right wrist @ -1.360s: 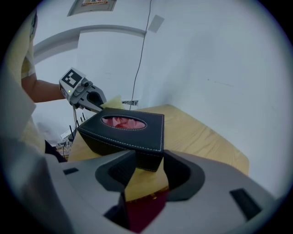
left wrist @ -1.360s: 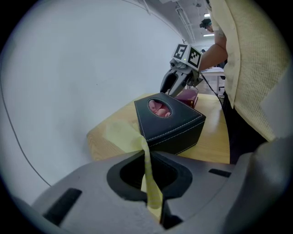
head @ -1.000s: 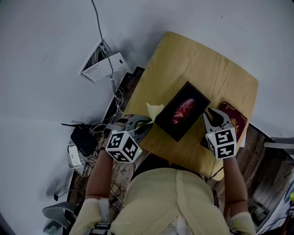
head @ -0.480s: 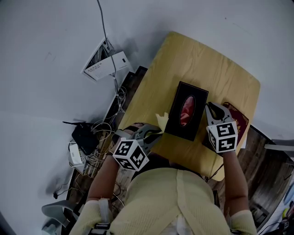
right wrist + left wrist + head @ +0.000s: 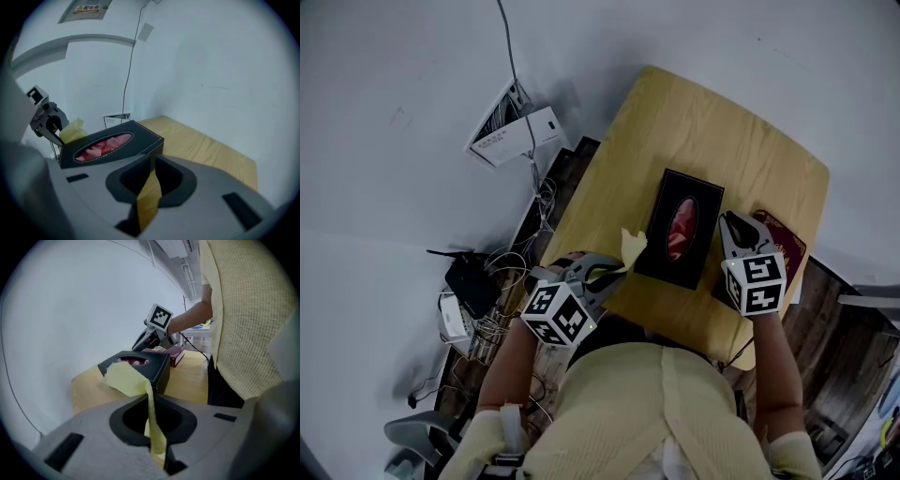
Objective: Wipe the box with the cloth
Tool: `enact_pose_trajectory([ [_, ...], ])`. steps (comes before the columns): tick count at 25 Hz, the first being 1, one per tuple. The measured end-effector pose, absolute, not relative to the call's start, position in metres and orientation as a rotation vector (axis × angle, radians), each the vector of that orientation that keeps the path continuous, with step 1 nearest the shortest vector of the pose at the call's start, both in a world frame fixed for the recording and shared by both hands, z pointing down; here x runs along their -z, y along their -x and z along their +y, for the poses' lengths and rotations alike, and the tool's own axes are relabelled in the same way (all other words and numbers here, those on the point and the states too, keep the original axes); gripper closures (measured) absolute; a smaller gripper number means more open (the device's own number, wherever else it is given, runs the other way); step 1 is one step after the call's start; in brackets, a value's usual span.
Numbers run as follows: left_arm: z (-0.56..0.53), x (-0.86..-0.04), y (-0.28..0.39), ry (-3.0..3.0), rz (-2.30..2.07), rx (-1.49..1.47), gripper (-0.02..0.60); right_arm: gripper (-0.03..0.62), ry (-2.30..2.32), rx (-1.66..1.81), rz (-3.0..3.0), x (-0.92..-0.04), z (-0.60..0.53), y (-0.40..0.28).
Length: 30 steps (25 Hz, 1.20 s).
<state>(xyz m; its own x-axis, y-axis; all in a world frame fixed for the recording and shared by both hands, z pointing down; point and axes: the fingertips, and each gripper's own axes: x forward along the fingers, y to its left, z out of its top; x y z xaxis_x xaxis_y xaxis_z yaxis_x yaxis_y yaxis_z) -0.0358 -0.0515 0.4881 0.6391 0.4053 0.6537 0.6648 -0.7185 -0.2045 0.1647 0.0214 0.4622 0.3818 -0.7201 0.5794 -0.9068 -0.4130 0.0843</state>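
A black tissue box [image 5: 680,228] with pink tissue in its oval slot lies on the wooden table [image 5: 722,131]. My left gripper [image 5: 614,270] is at the box's near left corner, shut on a yellow cloth [image 5: 631,248]. The cloth's free end touches the box's left side. In the left gripper view the cloth [image 5: 125,378] runs up from between the jaws toward the box [image 5: 147,367]. My right gripper [image 5: 731,223] rests against the box's right side, shut with nothing between its jaws. In the right gripper view the box [image 5: 112,143] lies just beyond the tips of the right gripper [image 5: 151,157].
A dark red book [image 5: 786,242] lies on the table right of the box, under my right gripper. On the floor to the left are a white device [image 5: 511,131], tangled cables [image 5: 511,281] and a black unit [image 5: 469,281]. The table's near edge is at my body.
The box has swung from a diagonal to nearly lengthwise. My left gripper has drawn back toward the near left with the cloth. The right gripper's jaws have closed.
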Motion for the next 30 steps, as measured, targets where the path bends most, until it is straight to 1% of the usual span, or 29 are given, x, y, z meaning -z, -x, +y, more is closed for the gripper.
enact_pose_trajectory([
  [6, -0.09, -0.483, 0.023, 2.479, -0.723, 0.838, 0.552, 0.543, -2.281, -0.629, -1.416, -0.446, 0.03, -0.155],
  [15, -0.136, -0.488, -0.042, 2.501, -0.458, 0.89, 0.552, 0.543, -2.302, -0.626, -1.454, -0.433, 0.037, -0.137],
  [21, -0.129, -0.493, -0.09, 2.577, -0.514, 0.863, 0.552, 0.543, -2.341, -0.639, -1.503, -0.428, 0.037, -0.127],
  [26, -0.145, -0.513, -0.116, 2.58, -0.467, 0.955, 0.552, 0.543, -2.338, -0.639, -1.52, -0.425, 0.04, -0.122],
  [30, -0.132, -0.519, -0.129, 2.447, -0.583, 0.931, 0.552, 0.543, -2.345, -0.652, -1.516, -0.426, 0.043, -0.122],
])
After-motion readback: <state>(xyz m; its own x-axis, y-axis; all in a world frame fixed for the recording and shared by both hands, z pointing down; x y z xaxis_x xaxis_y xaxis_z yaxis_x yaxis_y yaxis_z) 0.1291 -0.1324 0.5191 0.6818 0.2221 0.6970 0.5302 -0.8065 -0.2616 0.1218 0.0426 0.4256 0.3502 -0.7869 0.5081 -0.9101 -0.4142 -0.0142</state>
